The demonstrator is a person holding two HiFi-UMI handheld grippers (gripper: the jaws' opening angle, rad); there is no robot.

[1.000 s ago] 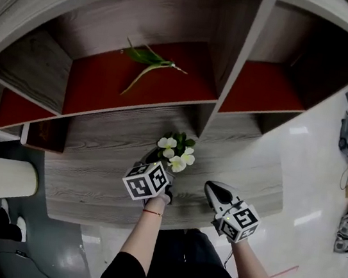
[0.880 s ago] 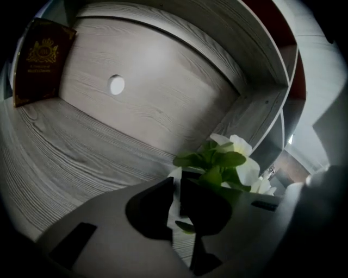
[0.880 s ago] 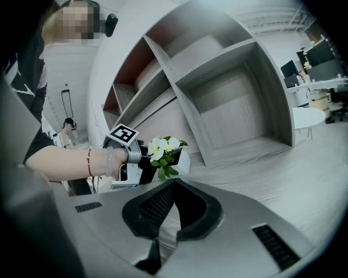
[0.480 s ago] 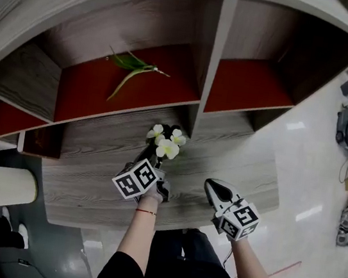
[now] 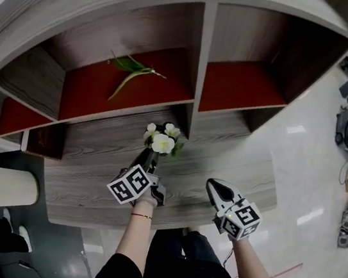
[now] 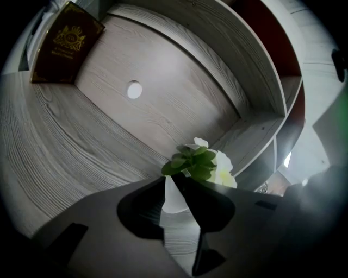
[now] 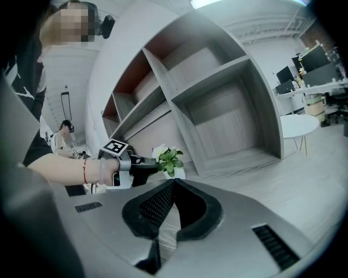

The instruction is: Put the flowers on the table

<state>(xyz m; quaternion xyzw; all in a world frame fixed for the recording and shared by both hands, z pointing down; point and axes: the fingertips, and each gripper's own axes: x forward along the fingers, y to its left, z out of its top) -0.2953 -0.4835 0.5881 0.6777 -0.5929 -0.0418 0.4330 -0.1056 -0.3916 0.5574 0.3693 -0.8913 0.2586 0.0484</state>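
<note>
pot of flowers [image 6: 174, 198], one, in left claw [image 6: 174, 180] (right claw [image 7: 174, 182] closed).

Here's the grey wood-grain tabletop [image 5: 82, 186], running under the curved grey wooden shelf unit [image 5: 202, 61]. At its left end, beneath the shelves, rests a dark brown booklet with a gold crest [image 6: 64, 43]. Up on the red shelf floor [image 5: 89, 96], one green leafy stem [image 5: 131, 70] lies flat. The small white pot of white flowers [image 5: 159, 141] is right at the tabletop, contact unclear.
</note>
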